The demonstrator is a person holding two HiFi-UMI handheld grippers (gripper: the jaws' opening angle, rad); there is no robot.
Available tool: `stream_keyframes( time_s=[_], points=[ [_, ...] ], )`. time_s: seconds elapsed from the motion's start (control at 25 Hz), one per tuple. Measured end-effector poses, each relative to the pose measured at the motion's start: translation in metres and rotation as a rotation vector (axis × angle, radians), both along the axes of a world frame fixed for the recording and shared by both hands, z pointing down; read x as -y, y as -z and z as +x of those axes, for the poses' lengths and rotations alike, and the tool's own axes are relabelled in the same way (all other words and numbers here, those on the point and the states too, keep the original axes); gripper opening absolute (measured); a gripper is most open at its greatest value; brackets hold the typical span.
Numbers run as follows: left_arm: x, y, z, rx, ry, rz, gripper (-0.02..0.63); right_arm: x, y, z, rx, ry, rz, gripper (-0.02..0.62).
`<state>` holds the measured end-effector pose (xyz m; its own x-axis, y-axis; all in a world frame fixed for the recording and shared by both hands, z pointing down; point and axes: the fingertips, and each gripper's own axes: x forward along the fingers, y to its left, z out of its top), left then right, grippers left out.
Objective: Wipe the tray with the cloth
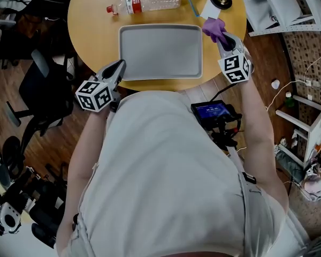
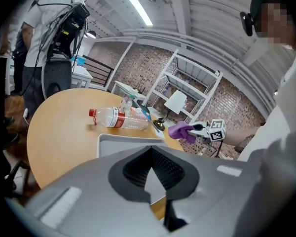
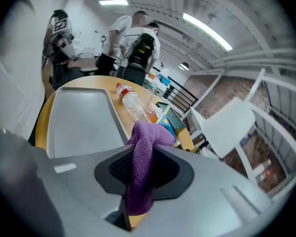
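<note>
Cloth [image 1: 214, 29]: purple, pinched in the right gripper [image 1: 222, 36] fingers, held just off the far right corner of the tray [image 1: 160, 51] on the round surface [image 1: 91, 25]. Left gripper [image 1: 119, 67]: fingers together, nothing between them, by the tray's near left corner. Best approach, I judge: lower the cloth flat, brace the rim with the left, wipe in overlapping strokes.

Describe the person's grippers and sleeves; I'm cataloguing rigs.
The left gripper and right gripper are smooth grey plastic, each with a V-shaped mouth lined with dark ribbed pads. The left cube and right cube are white with black square markers. The person wears a light top that leaves the forearms bare.
</note>
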<state>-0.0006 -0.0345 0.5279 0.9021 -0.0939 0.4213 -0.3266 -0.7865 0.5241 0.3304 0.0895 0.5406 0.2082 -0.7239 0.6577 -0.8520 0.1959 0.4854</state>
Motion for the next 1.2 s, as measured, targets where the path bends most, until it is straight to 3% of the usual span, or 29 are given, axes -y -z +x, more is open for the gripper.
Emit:
stream_keyframes(
  time_s=[0.16, 0.28, 0.36, 0.48, 0.8, 1.2],
  points=[
    [0.01, -0.009, -0.008, 0.013, 0.039, -0.004, 0.0, 0.029, -0.025, -0.039, -0.061, 0.267, -0.054, 0.066],
    [0.018, -0.018, -0.015, 0.029, 0.071, -0.007, 0.0, 0.046, -0.081, -0.061, -0.075, 0.461, -0.198, 0.066],
    [0.022, -0.022, -0.022, 0.043, 0.095, -0.009, 0.0, 0.056, -0.12, -0.058, -0.125, 0.531, -0.321, 0.066],
    [0.023, -0.018, -0.035, 0.055, 0.133, -0.009, 0.0, 0.072, -0.153, -0.047, -0.134, 0.506, -0.418, 0.067],
    [0.01, -0.011, -0.064, 0.079, 0.215, -0.011, 0.0, 0.084, -0.168, -0.035, -0.065, 0.398, -0.439, 0.063],
    [0.017, -0.017, -0.039, 0.046, 0.165, -0.027, 0.0, 0.068, -0.178, -0.047, -0.021, 0.357, -0.441, 0.058]
  ],
)
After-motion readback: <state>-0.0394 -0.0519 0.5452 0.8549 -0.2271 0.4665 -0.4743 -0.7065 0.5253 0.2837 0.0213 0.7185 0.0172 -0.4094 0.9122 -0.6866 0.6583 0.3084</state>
